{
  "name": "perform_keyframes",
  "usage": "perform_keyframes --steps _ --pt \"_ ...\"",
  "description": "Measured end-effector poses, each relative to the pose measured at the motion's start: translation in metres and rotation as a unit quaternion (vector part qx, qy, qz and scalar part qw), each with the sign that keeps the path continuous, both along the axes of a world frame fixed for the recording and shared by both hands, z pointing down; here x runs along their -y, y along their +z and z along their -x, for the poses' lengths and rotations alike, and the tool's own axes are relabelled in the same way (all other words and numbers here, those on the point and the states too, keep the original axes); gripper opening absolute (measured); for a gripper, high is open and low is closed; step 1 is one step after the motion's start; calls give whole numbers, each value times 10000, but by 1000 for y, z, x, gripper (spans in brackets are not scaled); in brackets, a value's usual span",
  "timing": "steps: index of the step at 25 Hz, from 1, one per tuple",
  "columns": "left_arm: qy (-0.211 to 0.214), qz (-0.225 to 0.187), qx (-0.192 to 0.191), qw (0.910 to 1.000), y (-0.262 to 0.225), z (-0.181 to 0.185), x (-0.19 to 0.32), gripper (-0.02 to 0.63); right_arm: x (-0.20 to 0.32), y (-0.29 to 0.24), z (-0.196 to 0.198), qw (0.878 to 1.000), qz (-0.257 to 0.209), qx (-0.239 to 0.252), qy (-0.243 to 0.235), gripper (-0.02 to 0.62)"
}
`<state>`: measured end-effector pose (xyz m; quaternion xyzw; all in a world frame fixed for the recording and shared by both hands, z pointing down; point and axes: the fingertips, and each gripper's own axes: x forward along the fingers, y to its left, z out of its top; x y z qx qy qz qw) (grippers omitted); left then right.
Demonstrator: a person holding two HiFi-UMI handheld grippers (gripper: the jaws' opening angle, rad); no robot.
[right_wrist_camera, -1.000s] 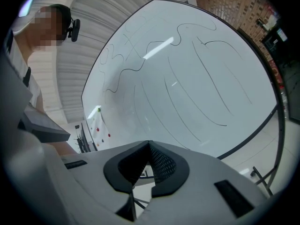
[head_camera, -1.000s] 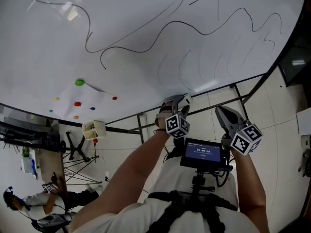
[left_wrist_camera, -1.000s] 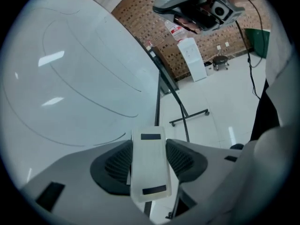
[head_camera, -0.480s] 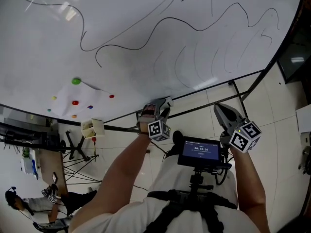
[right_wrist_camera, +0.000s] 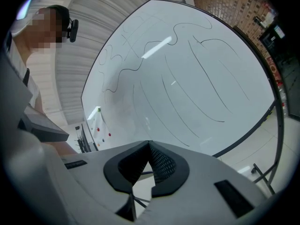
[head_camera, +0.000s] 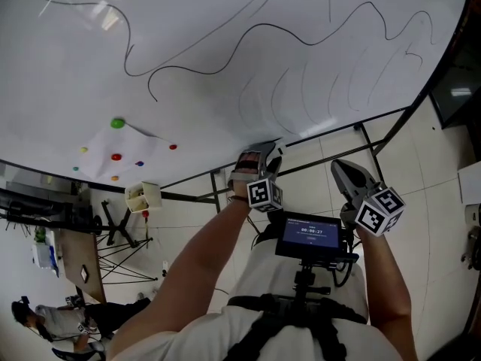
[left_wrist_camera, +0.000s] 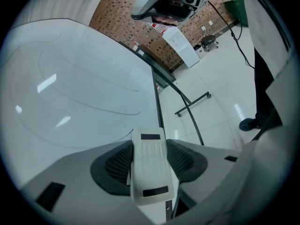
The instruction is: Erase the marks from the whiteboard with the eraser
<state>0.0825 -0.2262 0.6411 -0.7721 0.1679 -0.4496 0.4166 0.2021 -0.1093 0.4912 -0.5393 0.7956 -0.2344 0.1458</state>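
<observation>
Eraser (left_wrist_camera: 150,172) sits clamped in my left gripper (head_camera: 261,159), below the whiteboard (head_camera: 188,111); right gripper (right_wrist_camera: 148,146) closed, empty. Next: lift onto the marks (head_camera: 259,27).

The whiteboard (head_camera: 225,6) is spread over the upper part of the head view, and marks (head_camera: 259,27) are drawn across it. Magnets (head_camera: 118,123) are set on it at middle left, and a box (head_camera: 143,198) is seen just below its edge there. The left gripper (head_camera: 261,159) is placed at lower centre, just under that edge, with the eraser (left_wrist_camera: 150,165) between its jaws. The right gripper (head_camera: 347,173) is seen to its right, and a screen (head_camera: 308,235) below, between the two.
</observation>
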Motion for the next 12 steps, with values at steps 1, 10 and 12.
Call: perform_keyframes --steps 1,10,12 --pt "17 -14 -9 10000 0 -6 -1 249 -1 -1 -1 10000 -7 -1 24 18" --pt "9 -25 -188 9998 -9 -18 -5 249 -5 -4 1 10000 -24 -9 42 18" --pt "-56 -34 -283 9996 -15 -17 -4 249 -2 -8 6 10000 -74 -24 -21 18"
